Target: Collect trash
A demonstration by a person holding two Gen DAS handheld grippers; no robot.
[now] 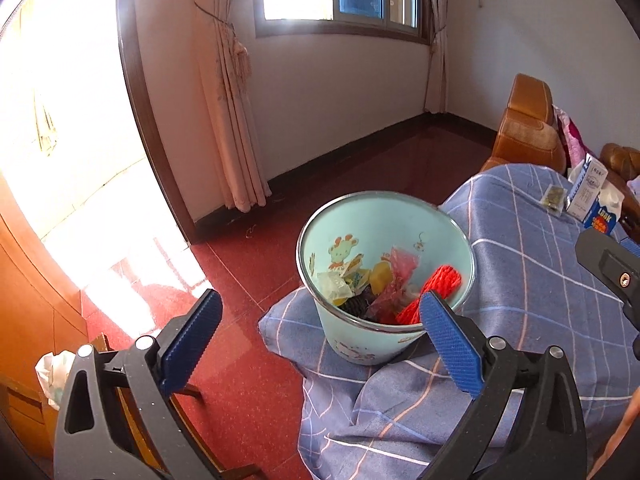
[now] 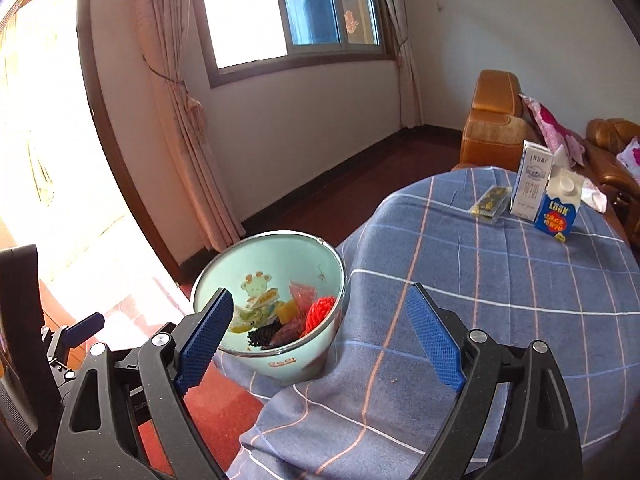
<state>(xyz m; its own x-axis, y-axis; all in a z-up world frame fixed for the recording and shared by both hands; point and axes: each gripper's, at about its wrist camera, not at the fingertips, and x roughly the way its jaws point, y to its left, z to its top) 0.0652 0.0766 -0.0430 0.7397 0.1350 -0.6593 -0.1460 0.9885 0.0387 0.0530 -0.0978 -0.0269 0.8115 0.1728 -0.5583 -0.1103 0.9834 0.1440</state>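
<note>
Trash heaped inside pale blue bin: red netting, yellow scrap, pink wrapper, dark bits. Bin perched at edge of checked blue tablecloth, with blue carton, white carton and small packet well apart at far side. Left gripper and right gripper both released, jaws spread wide, empty, nothing pinched between blue pads.

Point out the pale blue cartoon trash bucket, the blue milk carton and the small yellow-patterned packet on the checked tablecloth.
Pale blue cartoon trash bucket (image 2: 256,252): right wrist view, bare inner wall.
Blue milk carton (image 2: 557,216): right wrist view, front face with the label.
Small yellow-patterned packet (image 2: 489,201): right wrist view, middle of its flat top.
</note>
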